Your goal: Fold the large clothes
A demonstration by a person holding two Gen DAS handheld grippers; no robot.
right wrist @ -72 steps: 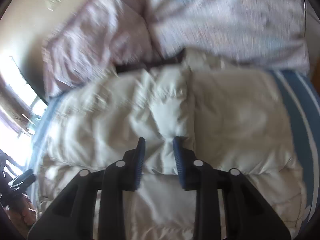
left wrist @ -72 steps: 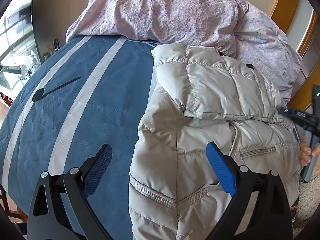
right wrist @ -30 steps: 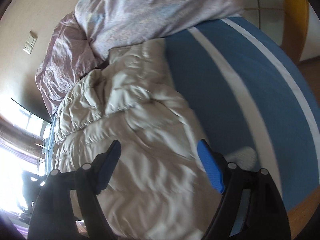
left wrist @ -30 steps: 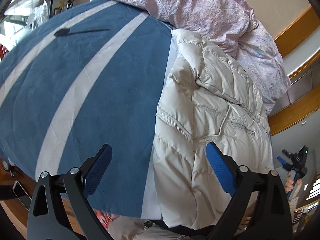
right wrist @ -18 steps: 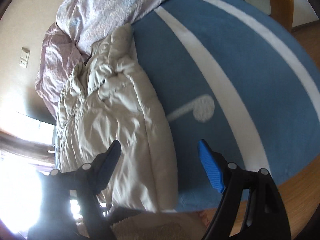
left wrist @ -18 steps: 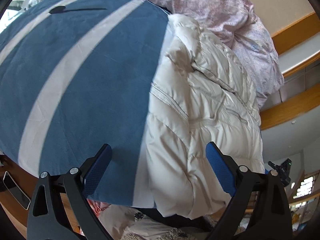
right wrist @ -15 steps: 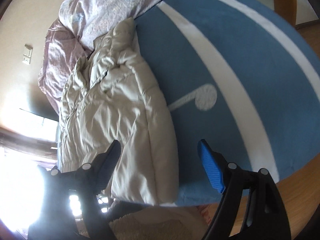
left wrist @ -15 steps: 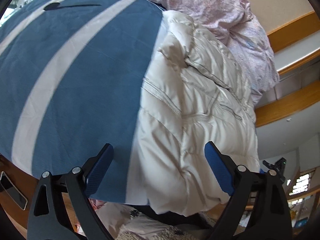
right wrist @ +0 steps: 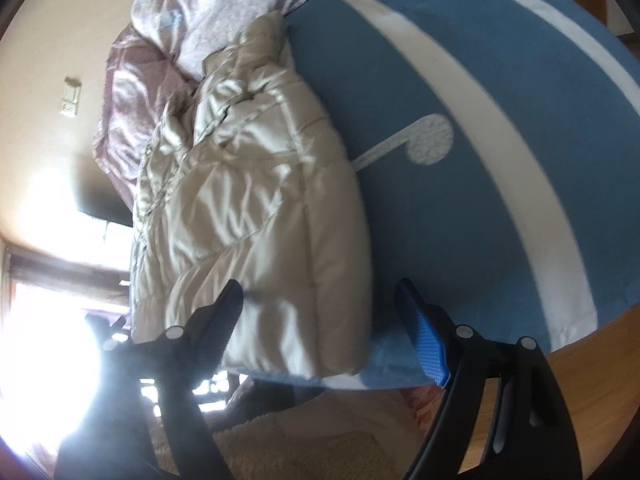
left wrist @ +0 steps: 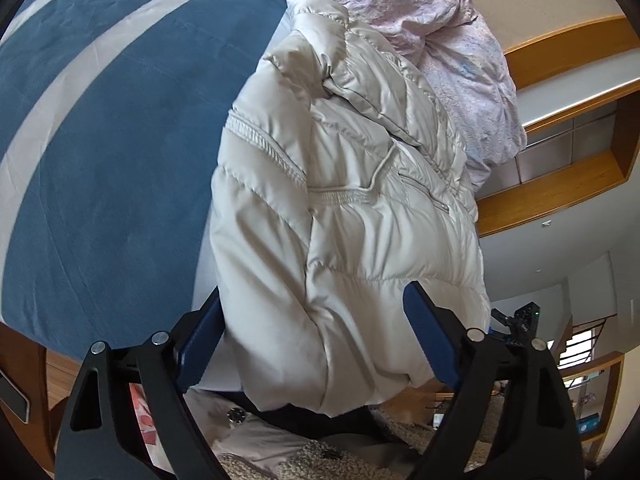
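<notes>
A cream quilted puffer jacket (left wrist: 352, 200) lies folded lengthwise on a blue bedspread with white stripes (left wrist: 120, 120), its hem hanging over the bed's near edge. My left gripper (left wrist: 316, 332) straddles that hem. Its jaws are closing with the padded fabric between them, and the blue pads stand at the fabric's sides without squeezing it. In the right wrist view the jacket (right wrist: 260, 200) runs up the left side. My right gripper (right wrist: 320, 312) hovers open over its lower corner, one finger above the fabric and the other above the bedspread (right wrist: 460, 220).
A crumpled pink duvet (left wrist: 420, 12) is heaped against the jacket's collar end. Wooden shelving (left wrist: 560, 52) lines the wall beyond. The wooden bed frame (right wrist: 580, 380) and a shaggy beige rug (right wrist: 300, 440) lie below the bed edge. A bright window (right wrist: 40, 340) glares at the left.
Both grippers dropped toward the jacket's hem at the bed edge. The left jaws narrowed a little around the hem. The right gripper, shut on the jacket earlier, now stands open.
</notes>
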